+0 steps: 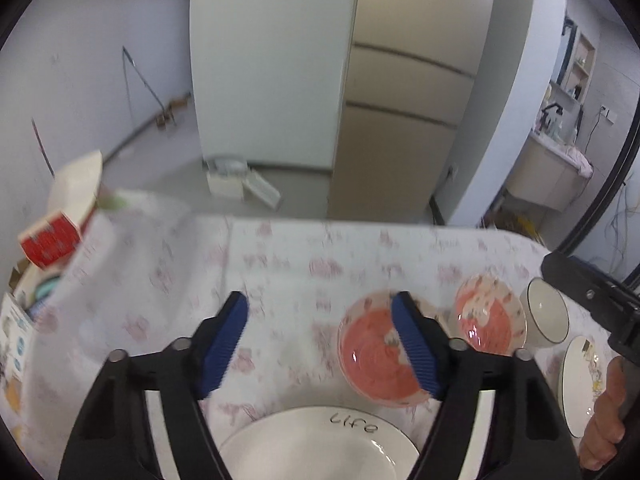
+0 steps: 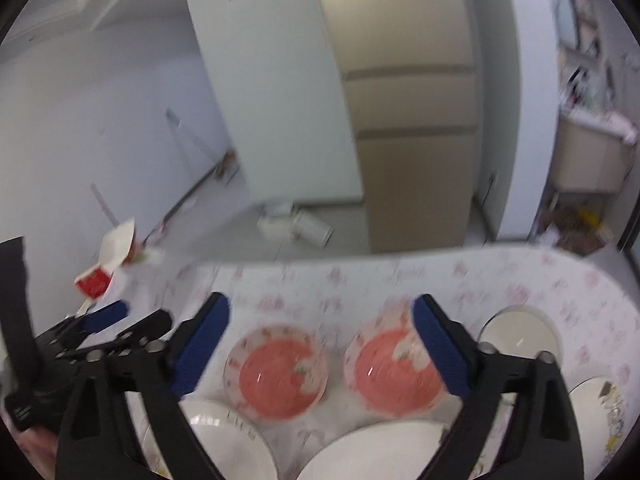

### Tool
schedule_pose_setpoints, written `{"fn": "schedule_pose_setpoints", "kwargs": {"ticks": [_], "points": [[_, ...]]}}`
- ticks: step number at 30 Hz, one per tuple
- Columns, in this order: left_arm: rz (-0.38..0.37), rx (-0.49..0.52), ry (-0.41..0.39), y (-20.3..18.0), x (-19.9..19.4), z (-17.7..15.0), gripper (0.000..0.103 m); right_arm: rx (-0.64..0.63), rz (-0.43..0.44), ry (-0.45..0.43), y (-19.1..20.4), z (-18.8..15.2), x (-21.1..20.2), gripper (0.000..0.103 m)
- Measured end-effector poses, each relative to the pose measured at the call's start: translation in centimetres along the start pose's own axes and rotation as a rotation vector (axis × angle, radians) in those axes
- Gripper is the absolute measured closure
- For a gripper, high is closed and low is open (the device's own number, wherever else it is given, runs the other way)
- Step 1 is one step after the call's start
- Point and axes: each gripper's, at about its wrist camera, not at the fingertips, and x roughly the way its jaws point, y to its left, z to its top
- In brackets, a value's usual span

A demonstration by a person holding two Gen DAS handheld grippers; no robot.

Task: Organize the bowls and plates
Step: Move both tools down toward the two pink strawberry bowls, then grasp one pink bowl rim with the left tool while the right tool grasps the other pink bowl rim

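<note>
Two pink glass bowls stand side by side on the floral tablecloth: one [image 1: 376,360] [image 2: 276,372] on the left, one [image 1: 490,316] [image 2: 394,372] on the right. A white plate marked "Life" [image 1: 320,444] [image 2: 228,436] lies at the near edge. A second white plate [image 2: 380,452] lies beside it. A white bowl [image 1: 548,312] [image 2: 520,332] and a patterned plate [image 1: 580,384] [image 2: 600,416] are at the right. My left gripper [image 1: 320,344] is open and empty above the "Life" plate. My right gripper [image 2: 320,352] is open and empty above the pink bowls.
A red and white carton [image 1: 64,216] [image 2: 108,264] and boxes [image 1: 16,320] stand at the table's left end. The table's far edge [image 1: 360,224] drops to the floor, with a cabinet [image 1: 400,120] behind. The right gripper's body [image 1: 592,292] shows in the left view.
</note>
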Motion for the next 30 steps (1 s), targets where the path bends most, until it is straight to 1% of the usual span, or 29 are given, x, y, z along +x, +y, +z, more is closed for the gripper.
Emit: {"fn": "schedule_pose_setpoints", "kwargs": {"ticks": [1, 2, 3, 4, 6, 9, 11, 12, 13, 14, 16, 17, 18, 19, 20, 22, 24, 26, 28, 30], "points": [[-0.006, -0.001, 0.013, -0.1, 0.4, -0.2, 0.031, 0.01, 0.021, 0.034, -0.1, -0.2, 0.7, 0.031], [-0.008, 0.009, 0.026, -0.3, 0.9, -0.3, 0.031, 0.022, 0.036, 0.072, -0.5, -0.4, 1.4, 0.034], [-0.005, 0.024, 0.035, -0.5, 1.4, -0.5, 0.031, 0.026, 0.04, 0.103, -0.7, -0.6, 2.4, 0.044], [-0.004, 0.031, 0.04, -0.8, 1.7, -0.7, 0.031, 0.027, 0.04, 0.135, -0.8, -0.9, 3.3, 0.057], [-0.01, 0.04, 0.057, -1.7, 2.4, -1.2, 0.031, 0.019, 0.039, 0.182, -0.7, -1.4, 4.6, 0.063], [-0.016, 0.053, 0.084, -2.2, 3.2, -1.8, 0.031, 0.018, 0.039, 0.224, -0.5, -2.0, 6.0, 0.063], [-0.006, 0.06, 0.099, -2.4, 3.7, -2.1, 0.037, 0.014, 0.053, 0.263, -0.2, -2.4, 7.2, 0.067], [-0.004, 0.056, 0.11, -2.5, 4.2, -2.3, 0.047, 0.007, 0.051, 0.281, 0.0, -2.7, 7.8, 0.071], [-0.011, 0.046, 0.125, -2.4, 4.7, -2.4, 0.055, 0.001, 0.041, 0.294, 0.2, -2.8, 8.4, 0.072], [-0.029, 0.023, 0.146, -2.2, 5.3, -2.5, 0.058, -0.008, 0.024, 0.306, 0.4, -3.1, 8.8, 0.074], [-0.053, -0.046, 0.176, -1.7, 6.2, -2.8, 0.063, -0.035, -0.03, 0.326, 0.7, -3.5, 9.5, 0.093], [-0.057, -0.059, 0.181, -1.6, 6.5, -2.9, 0.065, -0.042, -0.051, 0.332, 0.8, -3.6, 9.7, 0.095], [-0.06, -0.06, 0.187, -1.7, 6.8, -2.9, 0.069, -0.043, -0.062, 0.334, 0.8, -3.7, 9.9, 0.095], [-0.059, -0.047, 0.195, -1.9, 7.1, -3.0, 0.073, -0.041, -0.065, 0.339, 0.8, -3.8, 10.0, 0.095], [-0.054, -0.035, 0.205, -2.2, 7.4, -3.1, 0.075, -0.037, -0.067, 0.346, 0.7, -3.9, 10.2, 0.095], [-0.047, -0.03, 0.222, -2.3, 8.0, -3.4, 0.081, -0.031, -0.081, 0.358, 0.5, -4.1, 10.8, 0.095], [-0.044, -0.043, 0.235, -2.2, 8.6, -3.6, 0.084, -0.032, -0.103, 0.371, 0.3, -4.3, 11.2, 0.095], [-0.042, -0.048, 0.247, -2.0, 9.1, -3.9, 0.086, -0.032, -0.107, 0.381, 0.3, -4.5, 11.5, 0.095], [-0.05, -0.058, 0.275, -1.8, 9.9, -4.1, 0.088, -0.036, -0.102, 0.398, 0.5, -4.8, 12.0, 0.098], [-0.066, -0.077, 0.294, -1.5, 10.5, -4.3, 0.089, -0.042, -0.115, 0.395, 0.7, -4.9, 12.1, 0.098]]}}
